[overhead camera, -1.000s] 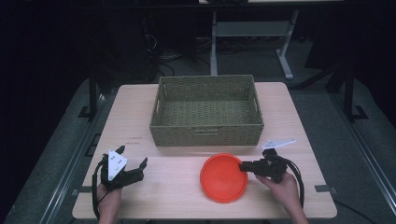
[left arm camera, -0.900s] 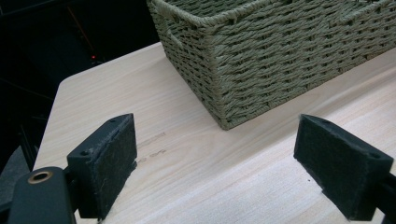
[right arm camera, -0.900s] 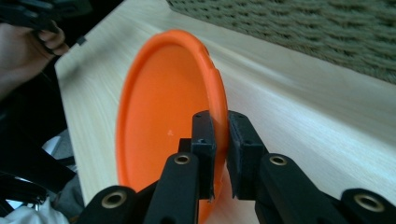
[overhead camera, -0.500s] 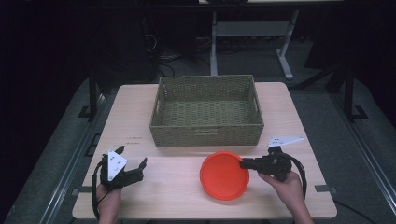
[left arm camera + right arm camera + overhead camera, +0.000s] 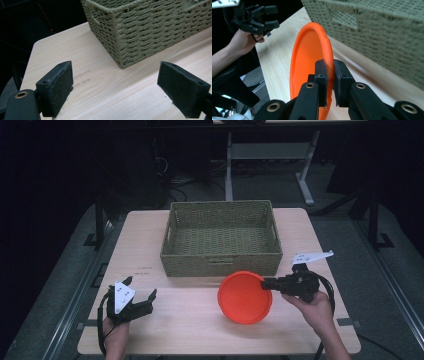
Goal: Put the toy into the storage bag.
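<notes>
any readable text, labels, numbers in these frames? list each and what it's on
None readable.
Table: two faint dark marks by the left gripper, possibly print, too blurred to read.
Basket: a small pale patch on its front wall, too small to tell whether it is a label.
Orange plate and right gripper: no text seen.

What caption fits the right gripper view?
Right gripper clamps an orange plate by its rim beside a woven basket.

The pale wood tabletop (image 5: 150, 245) stood lit in a dark room. Grey floor (image 5: 385, 280) showed on both sides of it. Behind, a white-framed bench (image 5: 270, 155) stood in the gloom, with cables (image 5: 185, 180) lying on the floor near it.
</notes>
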A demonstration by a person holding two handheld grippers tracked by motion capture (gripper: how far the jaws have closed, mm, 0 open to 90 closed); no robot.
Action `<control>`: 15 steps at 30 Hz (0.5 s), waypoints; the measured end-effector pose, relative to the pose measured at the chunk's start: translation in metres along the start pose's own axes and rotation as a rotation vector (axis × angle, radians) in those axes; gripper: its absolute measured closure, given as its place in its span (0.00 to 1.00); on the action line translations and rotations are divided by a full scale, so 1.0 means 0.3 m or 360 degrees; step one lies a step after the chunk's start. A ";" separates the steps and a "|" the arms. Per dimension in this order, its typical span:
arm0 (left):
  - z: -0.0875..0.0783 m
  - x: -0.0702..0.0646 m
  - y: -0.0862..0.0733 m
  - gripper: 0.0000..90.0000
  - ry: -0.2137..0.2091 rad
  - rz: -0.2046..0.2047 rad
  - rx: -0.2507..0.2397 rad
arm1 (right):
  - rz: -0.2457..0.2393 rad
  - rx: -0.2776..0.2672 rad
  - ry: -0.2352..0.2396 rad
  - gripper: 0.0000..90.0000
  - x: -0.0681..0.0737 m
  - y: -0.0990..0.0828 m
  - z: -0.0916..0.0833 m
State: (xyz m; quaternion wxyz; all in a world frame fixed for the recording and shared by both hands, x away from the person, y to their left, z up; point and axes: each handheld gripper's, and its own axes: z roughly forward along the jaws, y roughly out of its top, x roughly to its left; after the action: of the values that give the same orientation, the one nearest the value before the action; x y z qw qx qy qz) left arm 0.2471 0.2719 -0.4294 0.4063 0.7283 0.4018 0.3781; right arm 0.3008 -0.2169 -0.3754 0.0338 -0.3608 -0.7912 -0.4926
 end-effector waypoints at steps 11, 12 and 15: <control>-0.002 0.002 -0.001 0.14 0.0009 -0.0011 0.0001 | -0.0002 0.0045 -0.0020 0.91 -0.012 0.133 -0.057; -0.002 0.002 -0.001 0.14 0.0009 -0.0012 -0.0001 | -0.0012 0.0047 -0.0028 0.91 -0.012 0.147 -0.064; -0.003 0.001 0.000 0.14 0.0008 -0.0006 -0.0006 | -0.0032 0.0057 -0.0053 0.91 -0.007 0.190 -0.083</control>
State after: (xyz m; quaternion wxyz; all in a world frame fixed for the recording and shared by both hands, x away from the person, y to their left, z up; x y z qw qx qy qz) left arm 0.2464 0.2724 -0.4291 0.4076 0.7258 0.4035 0.3799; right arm 0.3292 -0.2236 -0.3205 0.0221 -0.3602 -0.8040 -0.4726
